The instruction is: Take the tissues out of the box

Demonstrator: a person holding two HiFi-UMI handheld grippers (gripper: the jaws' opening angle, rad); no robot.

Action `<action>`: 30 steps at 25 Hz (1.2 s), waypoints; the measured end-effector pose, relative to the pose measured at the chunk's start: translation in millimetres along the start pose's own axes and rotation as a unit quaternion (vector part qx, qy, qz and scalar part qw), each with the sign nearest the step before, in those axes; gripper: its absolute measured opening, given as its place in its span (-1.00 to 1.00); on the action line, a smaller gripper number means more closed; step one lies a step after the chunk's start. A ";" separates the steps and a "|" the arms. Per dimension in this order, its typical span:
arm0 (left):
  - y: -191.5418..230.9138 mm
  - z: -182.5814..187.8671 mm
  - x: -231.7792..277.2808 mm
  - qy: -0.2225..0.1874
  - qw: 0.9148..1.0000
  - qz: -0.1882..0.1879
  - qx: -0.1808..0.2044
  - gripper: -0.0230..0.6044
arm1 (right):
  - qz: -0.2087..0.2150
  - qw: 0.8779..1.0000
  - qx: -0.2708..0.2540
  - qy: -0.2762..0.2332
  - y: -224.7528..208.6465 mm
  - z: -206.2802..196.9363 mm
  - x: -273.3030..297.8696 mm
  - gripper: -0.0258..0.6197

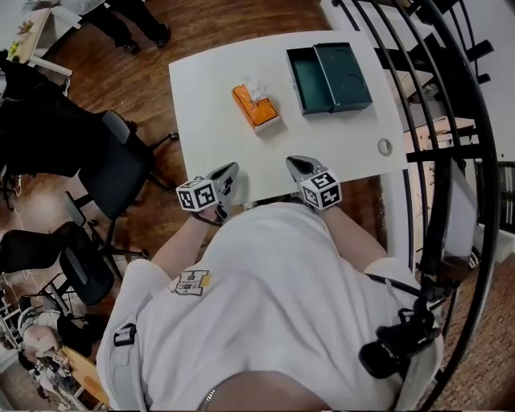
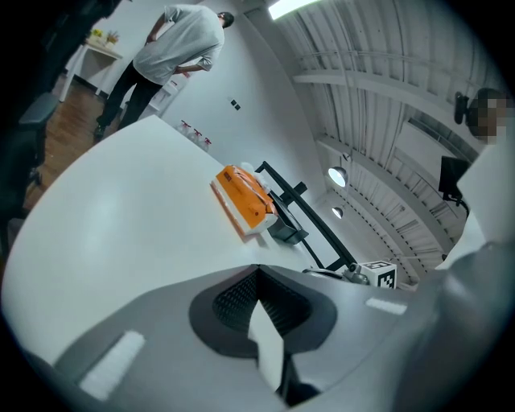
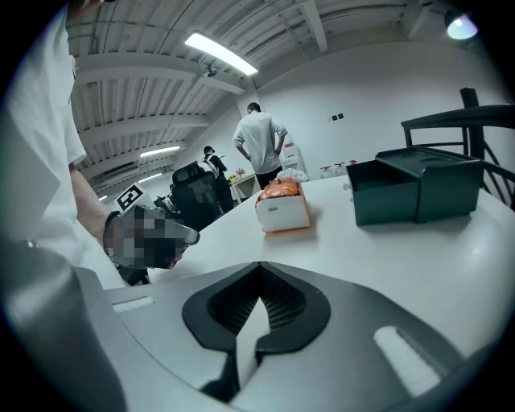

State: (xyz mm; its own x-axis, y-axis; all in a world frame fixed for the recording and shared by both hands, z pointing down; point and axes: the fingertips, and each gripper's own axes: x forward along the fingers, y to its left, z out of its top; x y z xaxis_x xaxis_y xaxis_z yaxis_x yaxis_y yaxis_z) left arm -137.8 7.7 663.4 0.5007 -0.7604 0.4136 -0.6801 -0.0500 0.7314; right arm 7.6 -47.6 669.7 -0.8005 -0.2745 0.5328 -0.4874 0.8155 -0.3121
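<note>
At the desk's (image 1: 209, 96) near edge, the left gripper (image 1: 229, 170) and right gripper (image 1: 296, 164) are both clenched on nothing. The orange tissue box (image 1: 256, 108) lies mid-desk, well beyond both and between their lines, with a white tissue (image 1: 257, 90) poking up. The print on its end is too small to read. An open dark green case (image 1: 330, 78) sits towards the far right corner.

White desk (image 1: 209, 96): dark green case (image 1: 330, 78) lying open far right, small round object (image 1: 385, 146) near right edge. Black office chairs (image 1: 113, 169) left on wood floor (image 1: 233, 24), black railing (image 1: 451, 161) right. Person (image 3: 259, 141) standing in background.
</note>
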 end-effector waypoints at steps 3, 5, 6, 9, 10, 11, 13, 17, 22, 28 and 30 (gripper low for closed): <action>-1.1 -0.4 1.9 0.001 1.000 -0.001 0.001 -0.93 | 0.001 1.000 -0.003 0.004 -0.1 -1.0 -0.2 -0.92; -0.8 -1.7 3.1 0.004 1.000 -0.006 -0.001 -0.93 | -0.004 1.000 -0.007 0.009 -0.3 -3.3 0.9 -0.92; 0.8 -1.7 2.7 0.005 1.000 -0.007 -0.001 -0.93 | -0.006 1.000 -0.009 0.011 0.3 -4.5 2.7 -0.92; 5.5 -0.3 -3.1 0.002 1.000 -0.002 -0.003 -0.93 | -0.001 1.000 -0.013 0.016 6.1 -5.9 10.4 -0.92; 5.9 0.1 -5.8 0.000 1.000 0.000 -0.004 -0.93 | 0.003 1.000 -0.015 0.019 8.3 -5.8 12.5 -0.92; 5.4 0.5 -7.3 -0.002 1.000 0.002 -0.005 -0.93 | 0.005 1.000 -0.016 0.021 8.8 -5.4 12.6 -0.92; 2.6 0.8 -5.9 -0.001 1.000 0.000 -0.005 -0.93 | 0.002 1.000 -0.018 0.023 5.8 -4.6 8.8 -0.92; -0.1 1.7 -3.1 0.001 1.000 -0.003 -0.004 -0.93 | -0.003 1.000 -0.019 0.024 2.3 -3.0 4.6 -0.92; 4.4 5.9 -3.4 -0.005 1.000 0.003 0.005 -0.93 | -0.002 0.999 -0.023 0.027 1.4 -3.7 6.9 -0.92; 6.0 5.8 -2.0 -0.003 1.000 0.002 0.002 -0.93 | -0.001 0.999 -0.029 0.022 0.5 -0.7 8.9 -0.92; 6.2 3.7 -1.0 0.000 1.000 -0.002 -0.005 -0.93 | 0.000 0.999 -0.029 0.013 0.3 2.2 10.9 -0.92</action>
State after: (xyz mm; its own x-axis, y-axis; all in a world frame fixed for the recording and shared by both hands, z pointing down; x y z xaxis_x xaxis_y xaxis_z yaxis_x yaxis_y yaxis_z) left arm -144.6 5.8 665.5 0.5035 -0.7601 0.4108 -0.6728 -0.0466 0.7384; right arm -2.0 -51.5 673.7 -0.7912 -0.2610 0.5530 -0.4649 0.8443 -0.2666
